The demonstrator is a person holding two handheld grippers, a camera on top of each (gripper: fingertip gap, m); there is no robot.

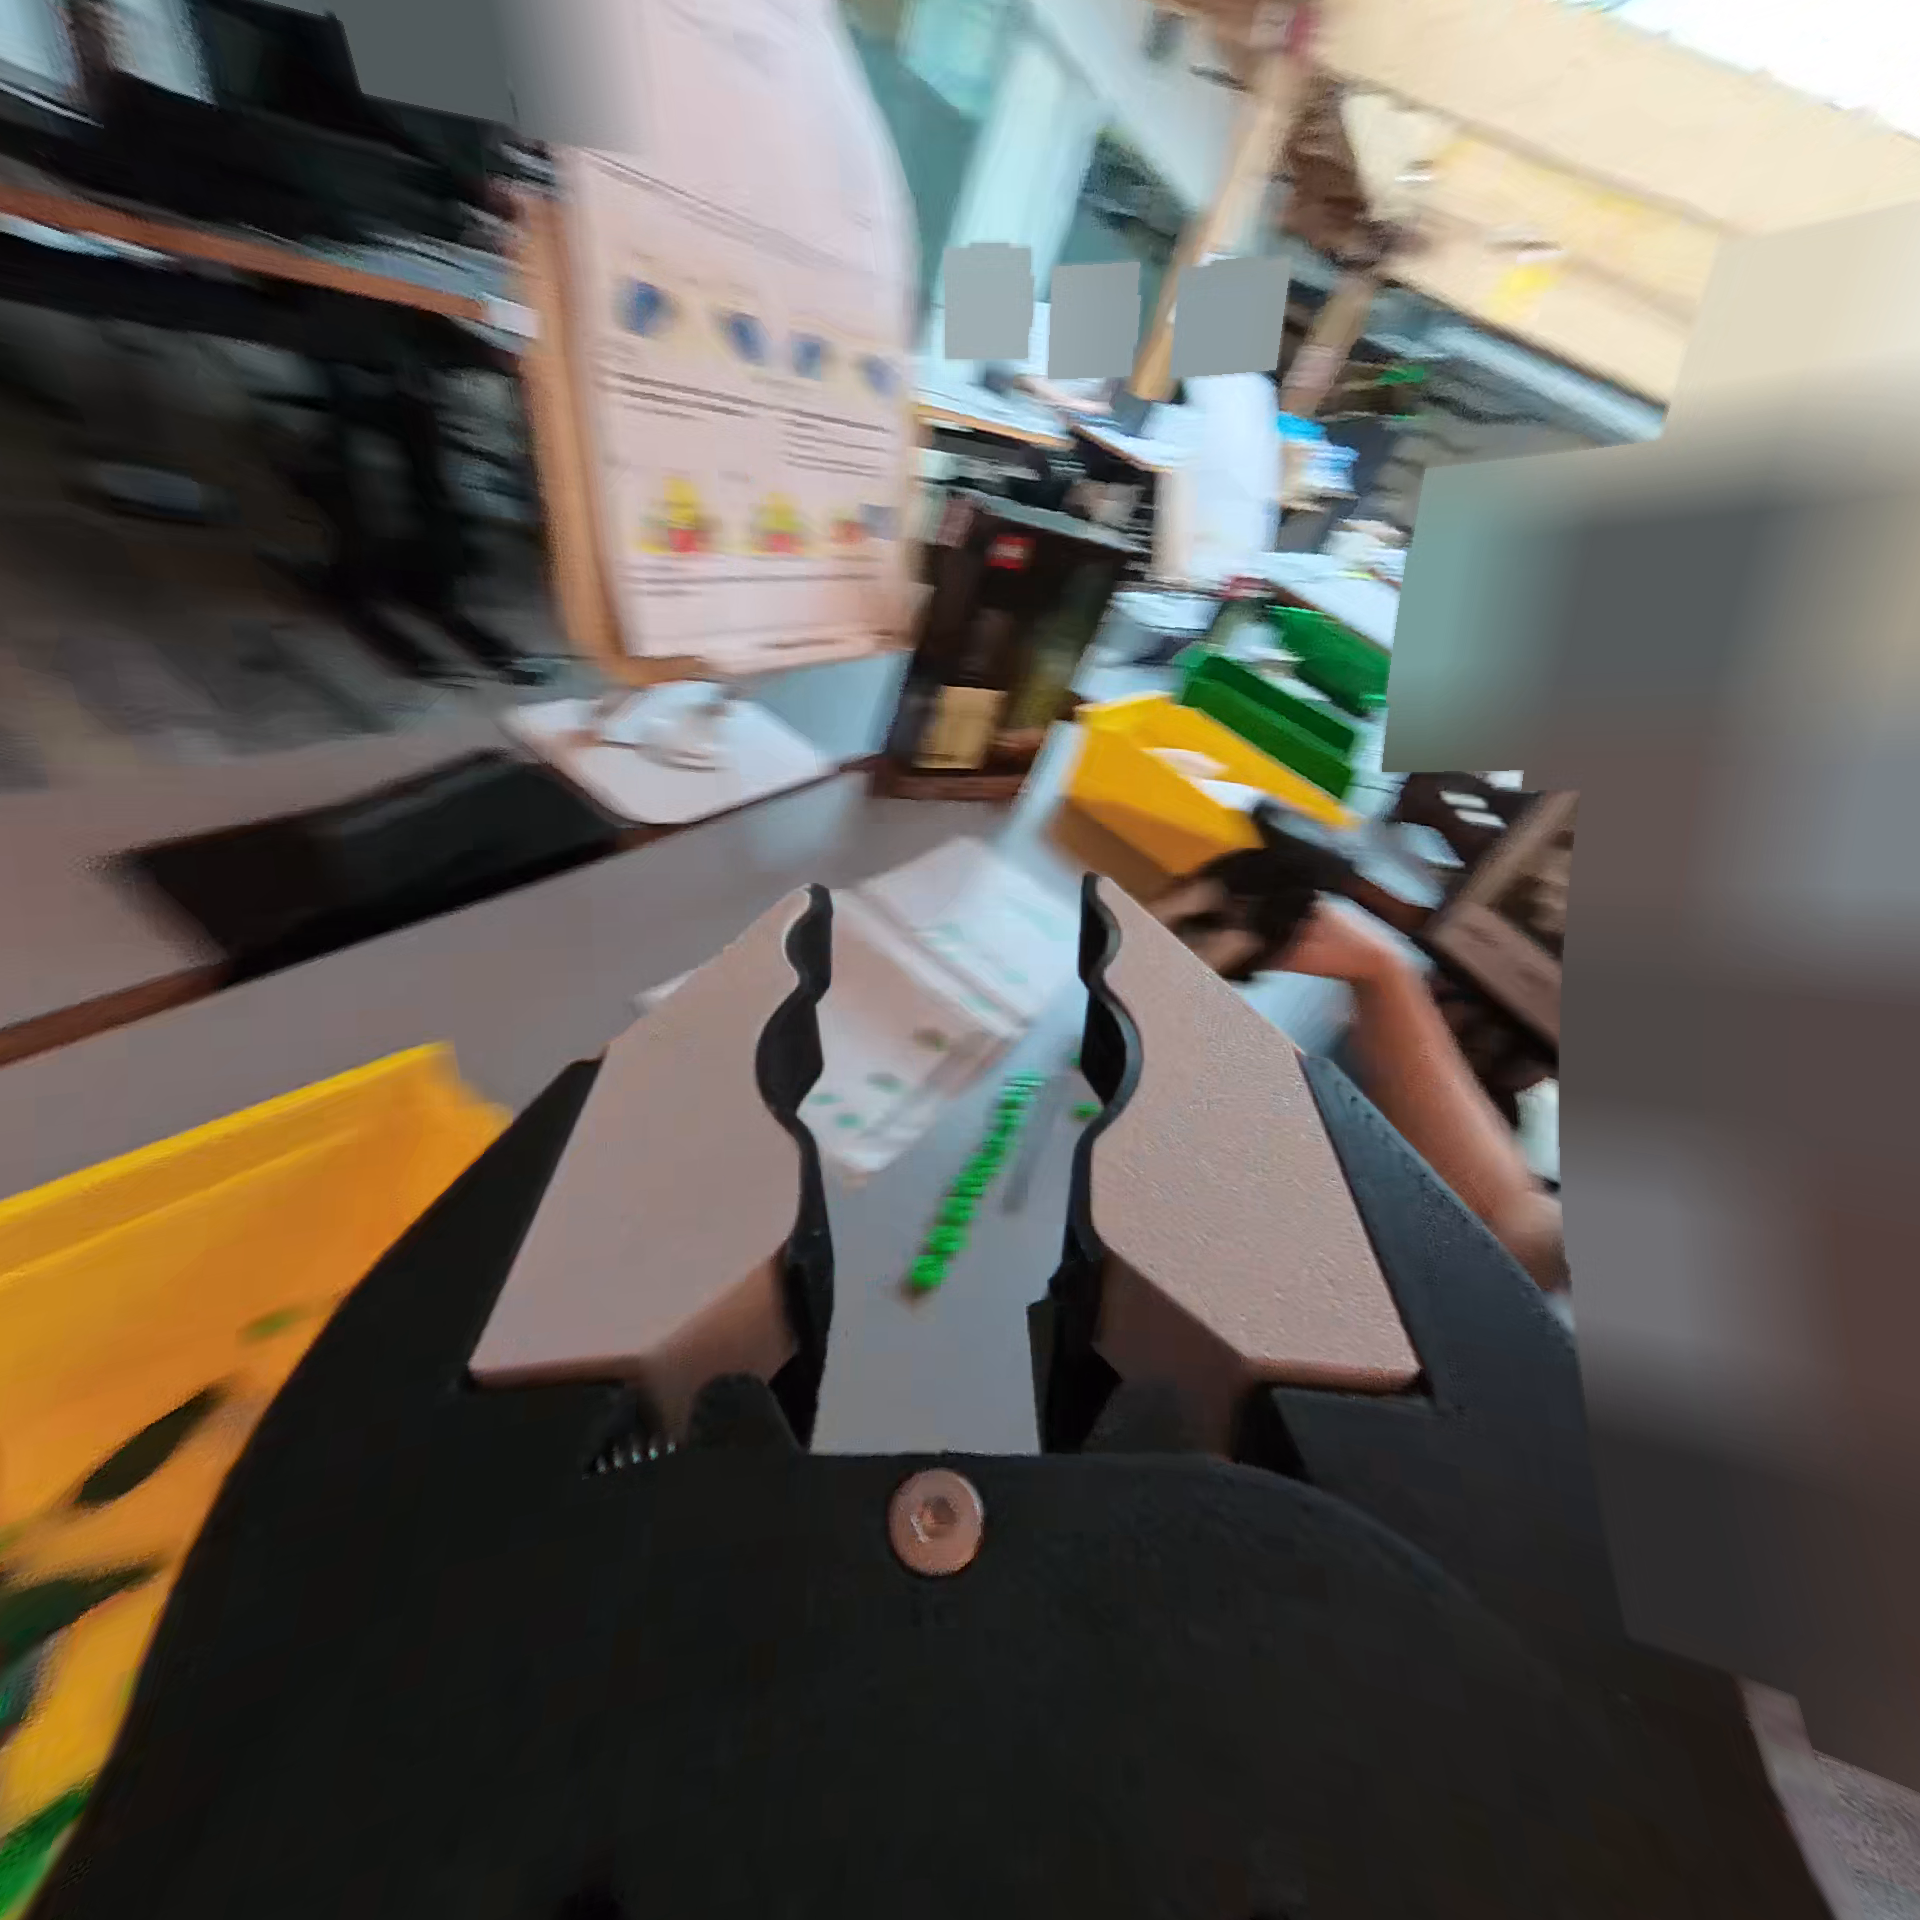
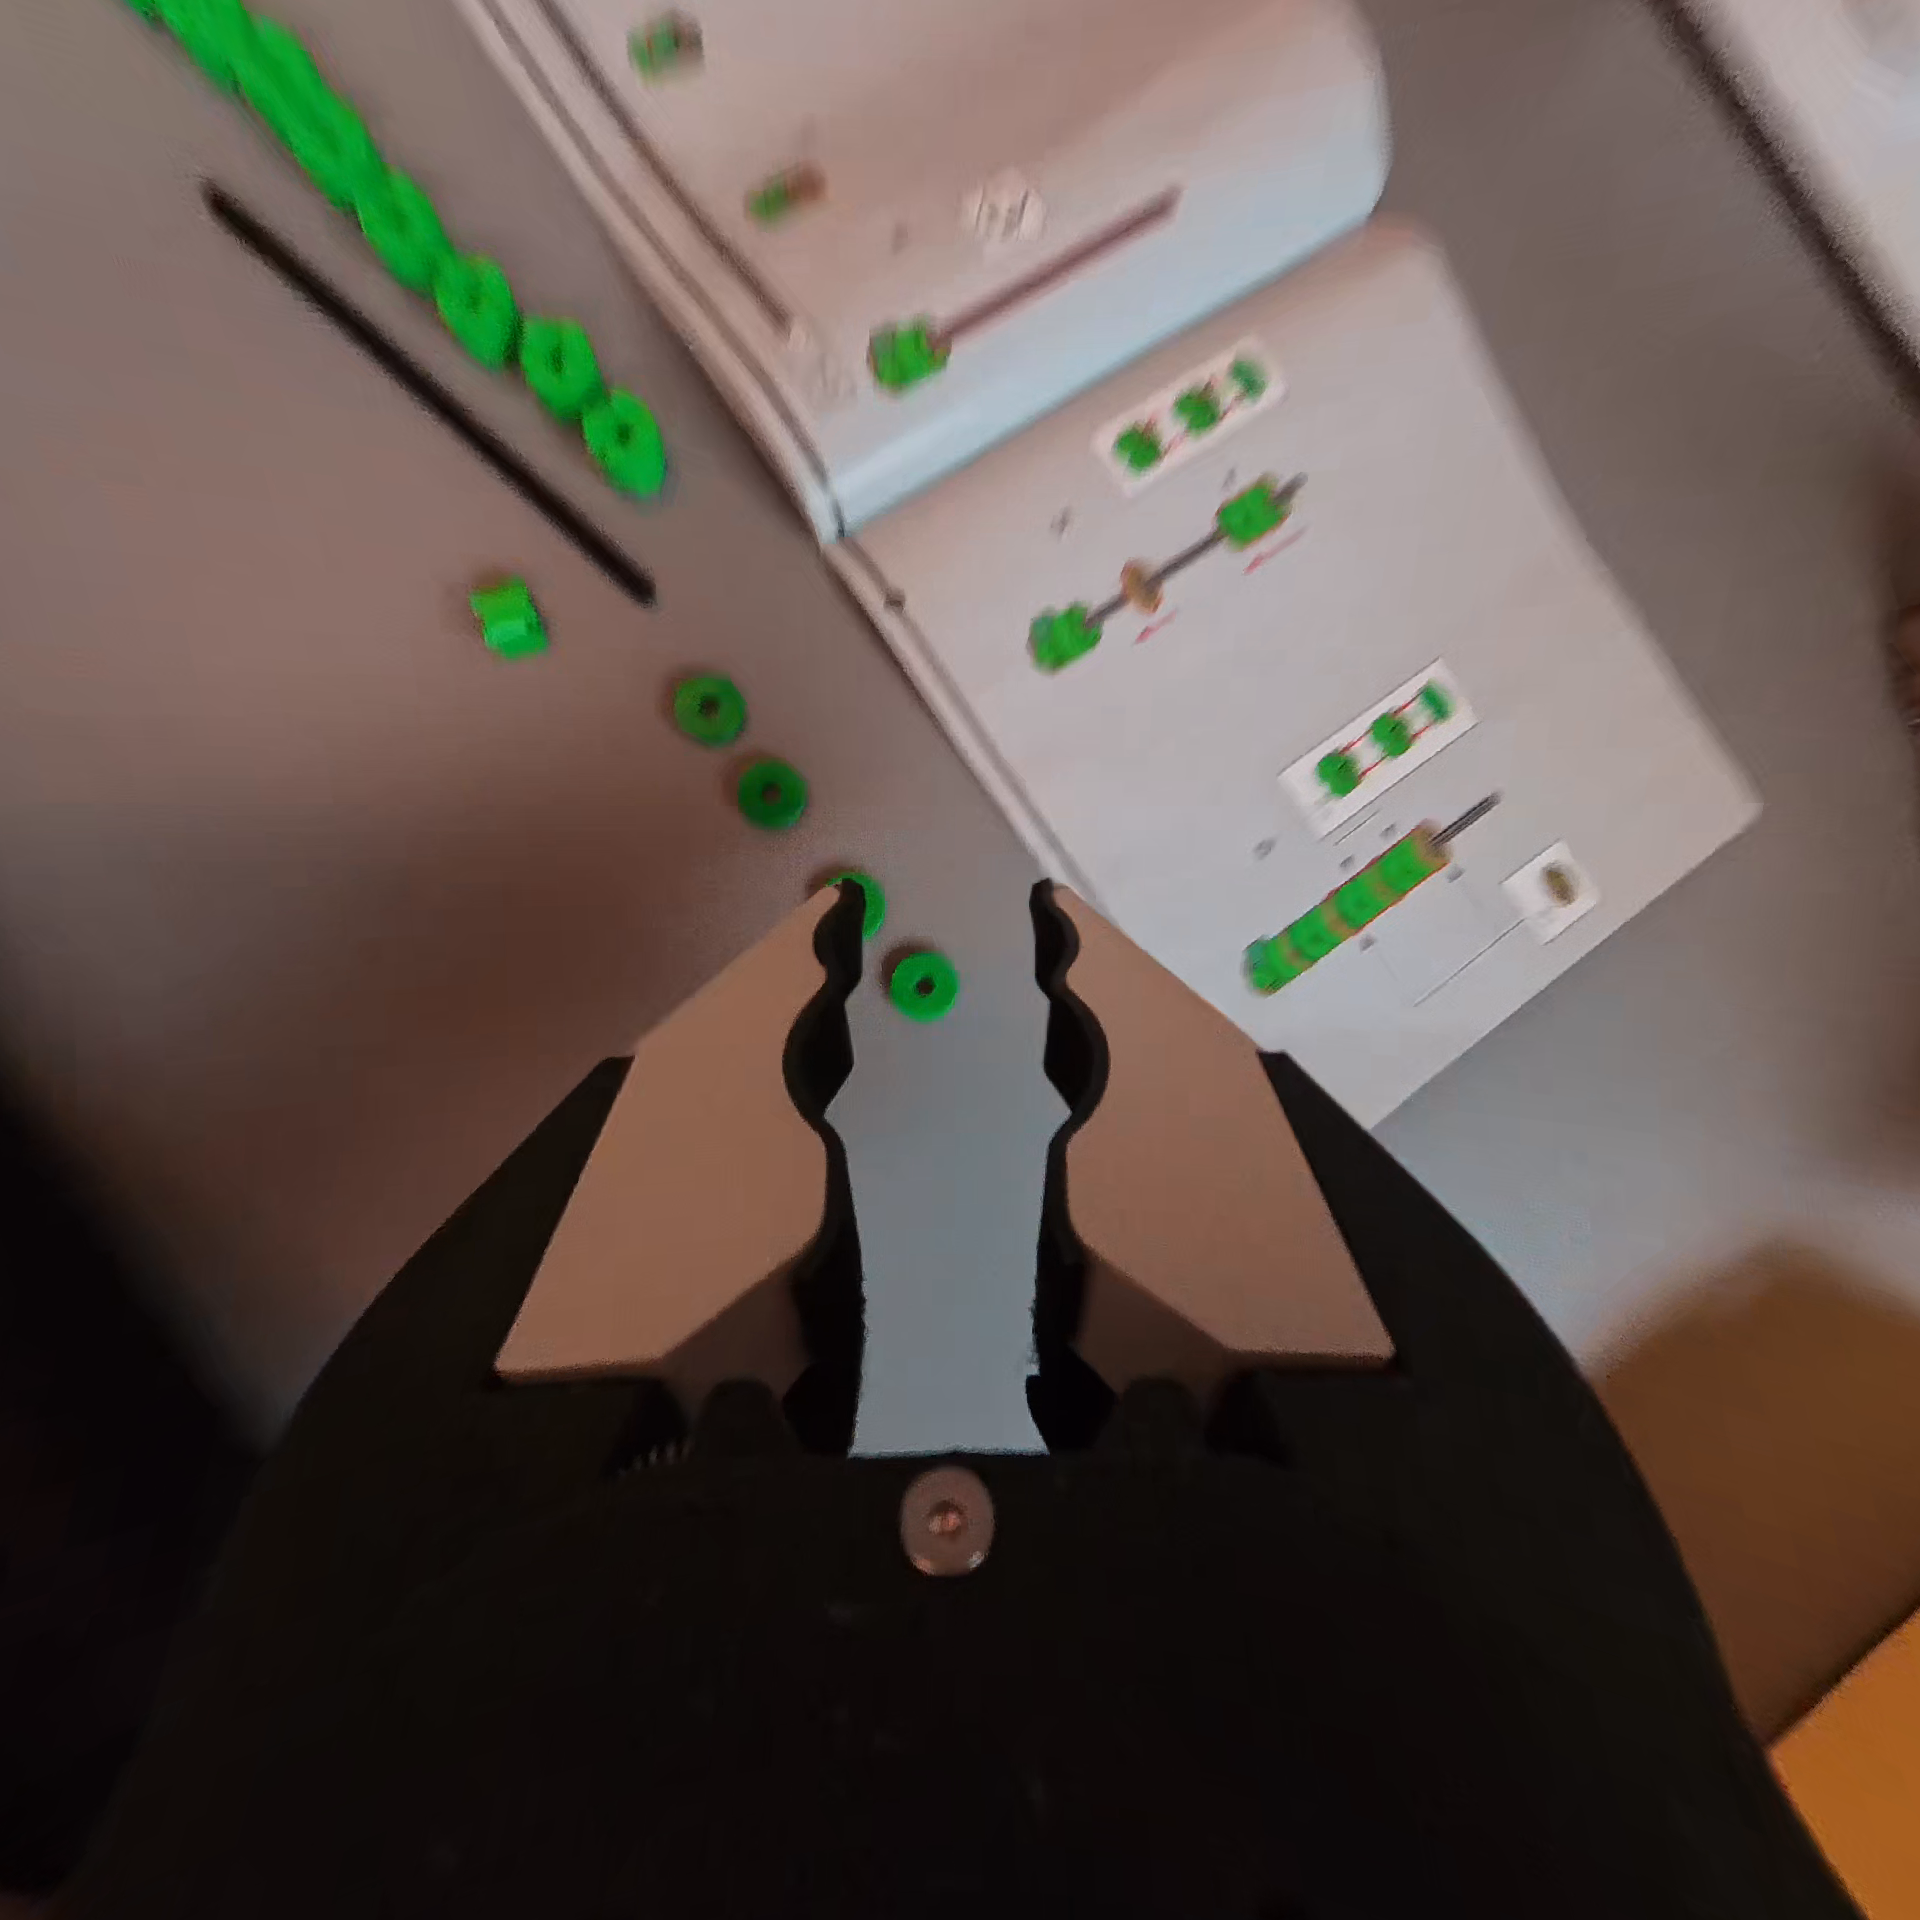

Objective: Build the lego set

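In the right wrist view my right gripper (image 2: 940, 899) is open and empty, just above the grey table. A small green round piece (image 2: 924, 985) lies between its fingertips, another (image 2: 871, 906) at the left fingertip. Two more green rounds (image 2: 710, 711) (image 2: 772, 793), a green block (image 2: 507, 619), a thin black axle (image 2: 426, 393) and a row of green pieces (image 2: 478, 307) lie beyond. The open instruction booklet (image 2: 1299, 644) is to the right. In the left wrist view my left gripper (image 1: 951, 904) is open and empty, held above the table; the green row (image 1: 971, 1184) shows between its fingers.
A yellow bin (image 1: 177, 1299) sits close at the left of my left gripper. Another yellow bin (image 1: 1153, 790) and green bins (image 1: 1278, 707) stand farther back. The other hand with its gripper (image 1: 1278, 883) shows at right. A poster board (image 1: 727, 416) stands behind the table. There is about 50 cm between the tips of the two grippers. Measured from the fingertips, the green block (image 2: 507, 619) is 10 cm or so from the right gripper and 45 cm from the left.
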